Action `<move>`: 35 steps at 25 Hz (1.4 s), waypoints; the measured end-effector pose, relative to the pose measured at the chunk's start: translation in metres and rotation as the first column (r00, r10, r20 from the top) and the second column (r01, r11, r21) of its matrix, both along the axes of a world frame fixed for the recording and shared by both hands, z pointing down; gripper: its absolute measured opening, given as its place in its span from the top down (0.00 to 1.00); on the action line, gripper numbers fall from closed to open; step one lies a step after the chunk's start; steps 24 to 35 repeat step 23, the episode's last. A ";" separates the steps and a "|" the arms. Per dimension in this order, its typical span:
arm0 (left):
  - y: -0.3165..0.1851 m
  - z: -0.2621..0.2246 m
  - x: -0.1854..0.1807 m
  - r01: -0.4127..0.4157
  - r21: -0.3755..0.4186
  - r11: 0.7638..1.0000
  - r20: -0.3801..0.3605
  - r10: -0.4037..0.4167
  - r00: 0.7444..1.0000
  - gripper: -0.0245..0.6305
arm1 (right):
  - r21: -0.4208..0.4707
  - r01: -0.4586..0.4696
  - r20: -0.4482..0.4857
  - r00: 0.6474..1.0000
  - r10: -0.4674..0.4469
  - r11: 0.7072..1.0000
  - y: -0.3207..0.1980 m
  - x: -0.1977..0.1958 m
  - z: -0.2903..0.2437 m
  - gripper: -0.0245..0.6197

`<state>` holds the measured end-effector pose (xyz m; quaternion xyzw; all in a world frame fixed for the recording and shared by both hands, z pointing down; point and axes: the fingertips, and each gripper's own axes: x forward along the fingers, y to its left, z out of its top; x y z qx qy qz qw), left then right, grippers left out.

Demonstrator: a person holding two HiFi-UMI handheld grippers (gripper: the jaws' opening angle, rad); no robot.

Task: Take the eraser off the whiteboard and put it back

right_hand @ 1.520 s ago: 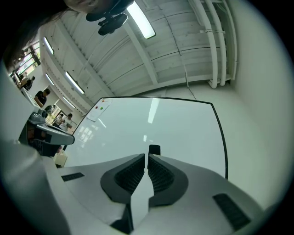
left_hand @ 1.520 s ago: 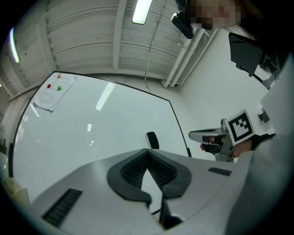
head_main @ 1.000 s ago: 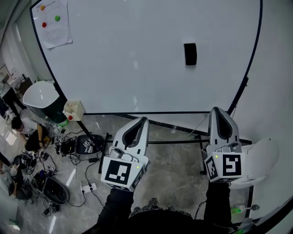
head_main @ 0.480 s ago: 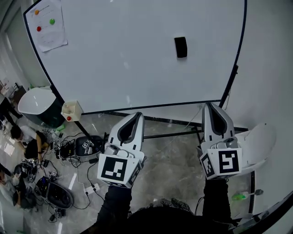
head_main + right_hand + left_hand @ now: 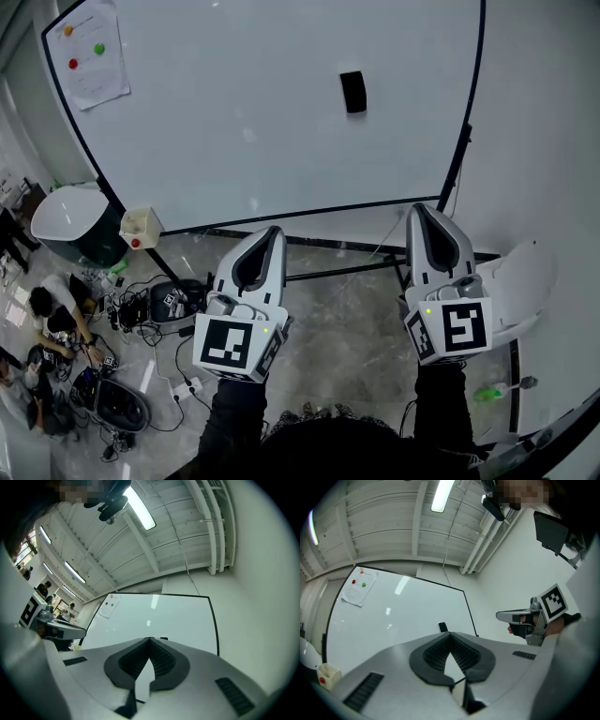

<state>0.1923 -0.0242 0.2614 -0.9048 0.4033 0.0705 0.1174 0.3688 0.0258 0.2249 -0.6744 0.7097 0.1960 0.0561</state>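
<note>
Head view looks down; both gripper views face shared whiteboard (image 5: 234, 122).

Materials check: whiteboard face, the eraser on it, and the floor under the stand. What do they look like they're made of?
Whiteboard: smooth glossy white panel, likely coated steel or melamine; soft light reflections show on it.
Eraser: matte black block, maybe plastic or felt; too small to tell.
Floor: polished grey stone or tile, going by the veining and sheen.

Floor cables (image 5: 139, 307) (tangled), paper sheet (image 5: 94, 54)
</note>
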 end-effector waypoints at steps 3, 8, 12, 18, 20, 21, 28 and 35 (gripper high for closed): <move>0.004 -0.001 0.001 -0.002 0.002 1.000 -0.002 0.002 1.000 0.95 | 0.000 -0.001 -0.009 1.000 0.001 1.000 0.004 0.000 -0.001 0.95; 0.007 0.000 -0.002 0.000 0.002 1.000 -0.003 0.000 1.000 0.95 | -0.012 -0.008 -0.010 1.000 0.008 1.000 0.006 0.000 0.002 0.95; 0.007 -0.001 -0.006 0.002 0.002 1.000 -0.006 -0.002 1.000 0.95 | -0.019 -0.010 -0.021 1.000 0.010 1.000 0.005 -0.004 0.003 0.95; 0.005 -0.003 -0.010 0.002 0.003 1.000 -0.010 -0.002 1.000 0.95 | -0.027 -0.016 -0.032 0.999 0.015 1.000 0.003 -0.008 0.002 0.95; 0.006 -0.002 -0.010 0.001 0.003 1.000 -0.009 -0.001 1.000 0.95 | -0.027 -0.019 -0.032 0.999 0.018 0.999 0.004 -0.007 0.002 0.95; 0.007 -0.002 -0.011 0.000 0.003 1.000 -0.009 0.000 1.000 0.95 | -0.027 -0.020 -0.033 0.999 0.019 0.999 0.005 -0.007 0.002 0.95; 0.008 -0.002 -0.011 -0.001 0.003 1.000 -0.008 0.001 1.000 0.95 | -0.028 -0.022 -0.034 0.999 0.021 0.999 0.006 -0.007 0.002 0.95; 0.008 -0.002 -0.011 -0.001 0.003 1.000 -0.008 0.001 1.000 0.95 | -0.028 -0.022 -0.034 0.999 0.021 0.999 0.006 -0.007 0.002 0.95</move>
